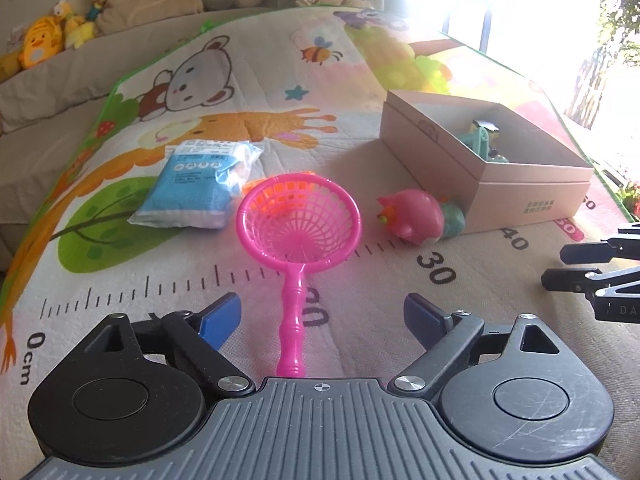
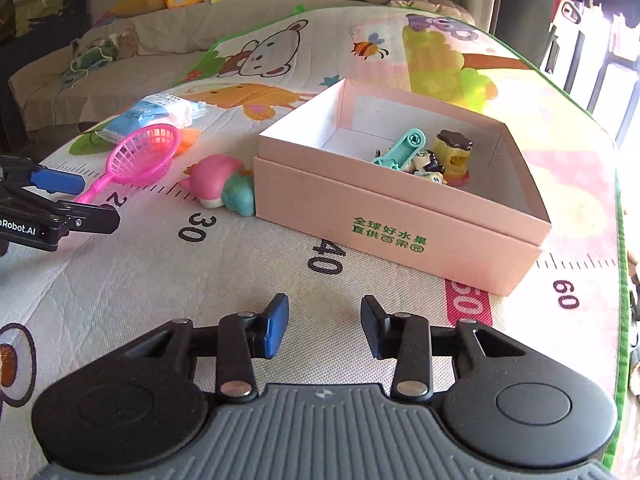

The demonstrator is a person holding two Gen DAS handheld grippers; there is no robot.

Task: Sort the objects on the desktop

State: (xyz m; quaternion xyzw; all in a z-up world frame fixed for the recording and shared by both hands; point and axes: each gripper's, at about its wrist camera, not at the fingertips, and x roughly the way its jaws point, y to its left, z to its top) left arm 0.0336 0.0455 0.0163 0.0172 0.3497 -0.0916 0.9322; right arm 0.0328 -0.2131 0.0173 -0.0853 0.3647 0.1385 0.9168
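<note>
A pink toy net (image 1: 298, 220) lies on the play mat, and its handle runs back between the wide-open fingers of my left gripper (image 1: 322, 316) without touching the pads. Behind the net are a blue packet (image 1: 196, 184) and a small orange object (image 1: 260, 182), which the net partly hides. A pink and teal squishy toy (image 2: 218, 184) rests against the left wall of the pink box (image 2: 400, 232). Inside the box lie a teal piece (image 2: 400, 148), a yellow-brown toy (image 2: 454, 150) and small figures. My right gripper (image 2: 325, 314) hovers in front of the box, open, with nothing between its fingers.
The cartoon play mat (image 2: 140, 272) with a printed ruler covers the surface and ends at a green border (image 2: 618, 320) on the right. Plush toys (image 1: 44, 40) and cushions line the back. Bright window glare (image 1: 520, 8) fills the far right of the left wrist view.
</note>
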